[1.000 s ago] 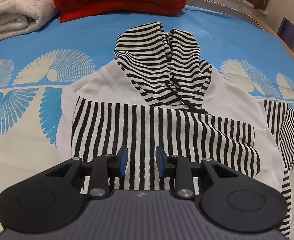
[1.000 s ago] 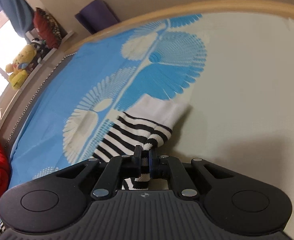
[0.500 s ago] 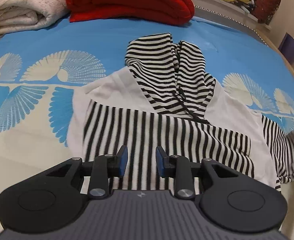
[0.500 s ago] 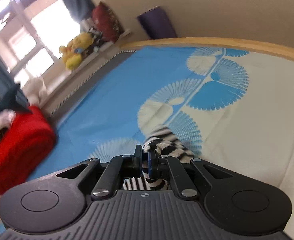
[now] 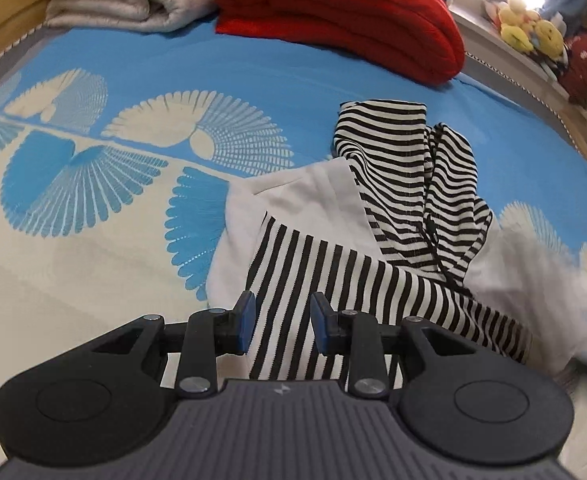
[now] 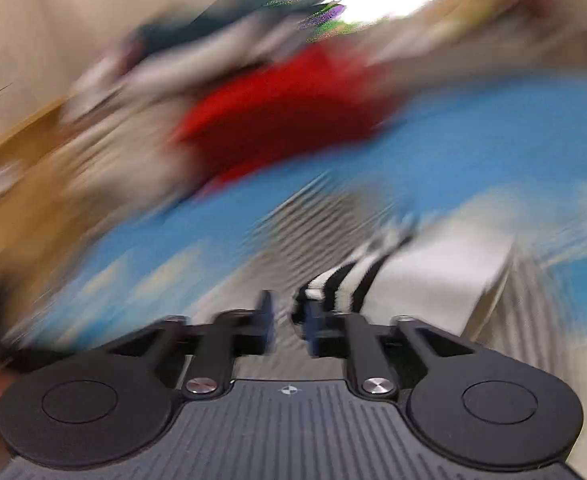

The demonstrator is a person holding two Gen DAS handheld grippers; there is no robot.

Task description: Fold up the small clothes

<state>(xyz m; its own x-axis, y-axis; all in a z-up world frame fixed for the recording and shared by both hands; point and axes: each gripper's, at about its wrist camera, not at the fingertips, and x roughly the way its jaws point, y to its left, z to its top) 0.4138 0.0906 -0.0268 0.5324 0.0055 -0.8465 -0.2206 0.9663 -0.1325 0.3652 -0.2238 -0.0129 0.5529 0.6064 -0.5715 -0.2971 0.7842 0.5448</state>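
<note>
The striped hoodie (image 5: pixel 393 248) lies on the bed (image 5: pixel 93 272), red blanket (image 5: pixel 333 12) beyond. Left gripper (image 5: pixel 279 322) hangs spread above it; right gripper (image 6: pixel 287 322) is opening, sleeve (image 6: pixel 345 284) against one pad.

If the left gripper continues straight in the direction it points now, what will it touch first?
Most likely the striped front panel of the hooded top, which lies directly between and beyond the open left gripper. How far below the fingertips it lies is unclear.

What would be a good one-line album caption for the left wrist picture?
Open left tool above a striped hoodie on a blue patterned bedspread.
</note>
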